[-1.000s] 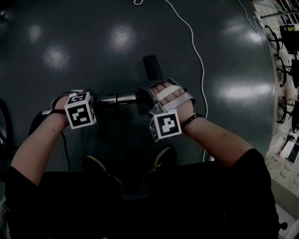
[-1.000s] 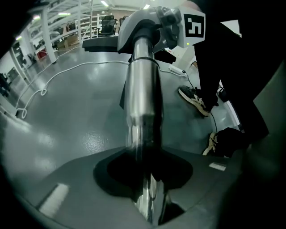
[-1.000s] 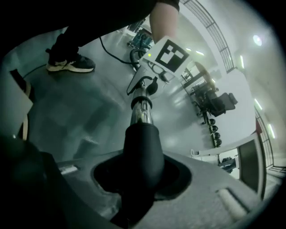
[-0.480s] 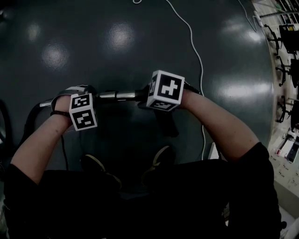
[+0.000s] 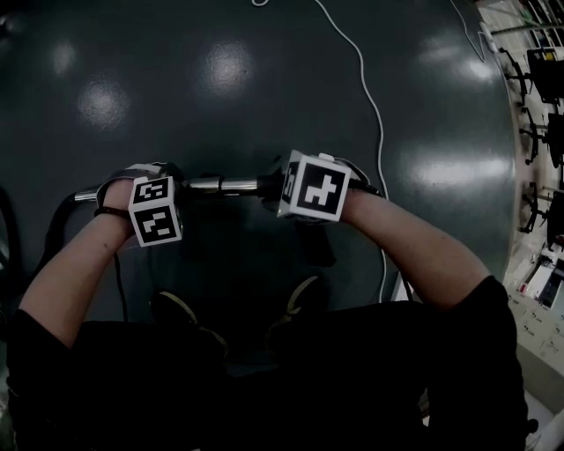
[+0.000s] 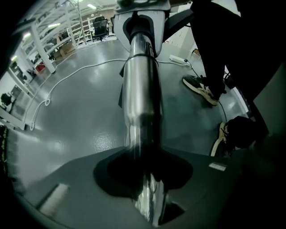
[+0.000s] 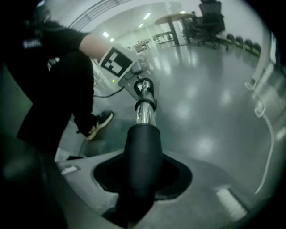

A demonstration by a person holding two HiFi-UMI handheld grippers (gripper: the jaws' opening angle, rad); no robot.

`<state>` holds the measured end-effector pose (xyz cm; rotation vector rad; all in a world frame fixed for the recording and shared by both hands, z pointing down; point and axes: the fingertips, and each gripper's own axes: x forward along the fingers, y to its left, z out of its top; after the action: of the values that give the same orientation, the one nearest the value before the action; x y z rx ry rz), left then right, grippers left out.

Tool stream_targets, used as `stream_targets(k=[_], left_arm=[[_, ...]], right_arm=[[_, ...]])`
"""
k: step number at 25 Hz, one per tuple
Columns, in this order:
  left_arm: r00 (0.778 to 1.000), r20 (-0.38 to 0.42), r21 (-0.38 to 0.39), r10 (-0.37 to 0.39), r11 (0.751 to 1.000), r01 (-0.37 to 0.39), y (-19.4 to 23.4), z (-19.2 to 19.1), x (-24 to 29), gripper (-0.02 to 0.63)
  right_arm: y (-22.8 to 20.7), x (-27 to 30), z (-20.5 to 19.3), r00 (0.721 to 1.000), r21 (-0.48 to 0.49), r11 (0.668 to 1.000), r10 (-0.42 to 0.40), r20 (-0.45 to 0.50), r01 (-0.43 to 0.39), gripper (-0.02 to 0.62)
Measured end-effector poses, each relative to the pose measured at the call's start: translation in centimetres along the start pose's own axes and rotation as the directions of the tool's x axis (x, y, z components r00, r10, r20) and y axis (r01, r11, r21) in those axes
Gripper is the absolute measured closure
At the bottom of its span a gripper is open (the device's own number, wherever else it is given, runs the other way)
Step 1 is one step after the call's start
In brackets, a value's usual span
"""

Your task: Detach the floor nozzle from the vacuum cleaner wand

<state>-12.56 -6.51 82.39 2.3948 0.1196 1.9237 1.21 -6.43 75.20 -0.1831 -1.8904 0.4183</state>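
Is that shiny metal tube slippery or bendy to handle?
Probably stiff: the metal tube runs dead straight. Its polished, mirror-like surface likely slips in a grip. Being round, it may roll if laid down.

A thin white cable (image 5: 382, 132) is snaking across the glossy dark grey floor (image 5: 176, 53); black office chairs (image 7: 210, 13) are standing far off.

A large open workspace: glossy grey floor (image 5: 220, 106), office chairs (image 7: 210, 12), white racks (image 6: 43, 50).
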Motion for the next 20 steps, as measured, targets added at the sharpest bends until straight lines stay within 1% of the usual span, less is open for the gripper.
stream_targets(k=[1, 2, 3, 5, 7, 8, 9, 10, 11, 12, 13, 14, 15, 16, 17, 18, 19, 20], left_arm=[[1.0, 0.009, -0.011, -0.02, 1.0, 0.02, -0.3, 0.1, 0.0, 0.471], [0.999, 0.02, -0.023, -0.037, 0.999, 0.038, -0.5, 0.2, -0.1, 0.471], [0.998, 0.031, -0.034, -0.049, 0.998, 0.05, -0.6, 0.3, -0.1, 0.471], [0.997, 0.049, -0.047, -0.053, 0.997, 0.055, -0.7, 0.5, -0.2, 0.471], [0.997, 0.058, -0.049, -0.043, 0.998, 0.046, -0.5, 0.6, -0.3, 0.471], [0.997, 0.061, -0.05, -0.041, 0.998, 0.044, -0.5, 0.7, -0.4, 0.471], [0.997, 0.063, -0.053, -0.04, 0.998, 0.043, -0.4, 0.7, -0.4, 0.471], [0.997, 0.066, -0.054, -0.039, 0.998, 0.042, -0.4, 0.7, -0.4, 0.471], [0.997, 0.066, -0.054, -0.034, 0.998, 0.038, -0.4, 0.7, -0.3, 0.471], [0.998, 0.062, -0.05, -0.026, 0.998, 0.029, -0.3, 0.6, -0.1, 0.471], [0.998, 0.054, -0.043, -0.015, 0.999, 0.017, -0.2, 0.5, 0.0, 0.471], [0.999, 0.042, -0.034, -0.003, 0.999, 0.004, -0.1, 0.3, 0.2, 0.471], [1.0, 0.03, -0.022, 0.008, 1.0, -0.007, 0.0, 0.2, 0.4, 0.471], [1.0, 0.021, -0.011, 0.018, 1.0, -0.018, 0.1, 0.1, 0.5, 0.471], [0.999, 0.015, 0.0, 0.028, 1.0, -0.028, 0.3, 0.0, 0.6, 0.471], [0.999, 0.011, 0.008, 0.036, 0.999, -0.036, 0.3, -0.1, 0.5, 0.471], [0.999, 0.008, 0.016, 0.043, 0.999, -0.043, 0.3, -0.1, 0.5, 0.471], [0.999, 0.004, 0.023, 0.047, 0.999, -0.047, 0.2, -0.1, 0.4, 0.471]], right_arm=[[-0.5, -0.1, -0.1, 0.996, -0.088, 0.992, -0.092, -0.018, 0.09, 0.472], [-1.0, -0.1, -0.3, 0.982, -0.185, 0.966, -0.189, -0.023, 0.181, 0.474], [-1.6, -0.2, -0.3, 0.959, -0.278, 0.923, -0.282, -0.012, 0.268, 0.474], [-2.5, -0.5, -0.2, 0.899, -0.424, 0.807, -0.435, 0.043, 0.411, 0.474], [-3.0, -0.8, 0.0, 0.838, -0.516, 0.691, -0.536, 0.105, 0.506, 0.474], [-3.2, -1.0, 0.1, 0.812, -0.544, 0.643, -0.569, 0.132, 0.539, 0.474], [-3.4, -1.1, 0.2, 0.795, -0.558, 0.614, -0.588, 0.148, 0.558, 0.474], [-3.5, -1.2, 0.2, 0.795, -0.553, 0.617, -0.589, 0.148, 0.56, 0.474], [-3.4, -1.0, 0.0, 0.813, -0.527, 0.655, -0.568, 0.131, 0.542, 0.474], [-3.2, -0.7, -0.1, 0.844, -0.478, 0.717, -0.525, 0.107, 0.507, 0.474], [-2.9, -0.3, -0.3, 0.88, -0.417, 0.785, -0.468, 0.084, 0.457, 0.474], [-2.6, 0.0, -0.5, 0.911, -0.354, 0.845, -0.406, 0.065, 0.402, 0.474], [-2.2, 0.3, -0.6, 0.937, -0.292, 0.893, -0.344, 0.051, 0.344, 0.474], [-1.8, 0.6, -0.7, 0.958, -0.232, 0.93, -0.282, 0.043, 0.285, 0.474], [-1.4, 0.8, -0.8, 0.974, -0.175, 0.958, -0.223, 0.04, 0.226, 0.474], [-1.0, 0.8, -0.7, 0.985, -0.12, 0.978, -0.165, 0.04, 0.169, 0.472], [-0.6, 0.8, -0.7, 0.993, -0.065, 0.992, -0.106, 0.043, 0.108, 0.472], [-0.1, 0.8, -0.6, 0.998, -0.009, 0.999, -0.045, 0.048, 0.045, 0.472]])
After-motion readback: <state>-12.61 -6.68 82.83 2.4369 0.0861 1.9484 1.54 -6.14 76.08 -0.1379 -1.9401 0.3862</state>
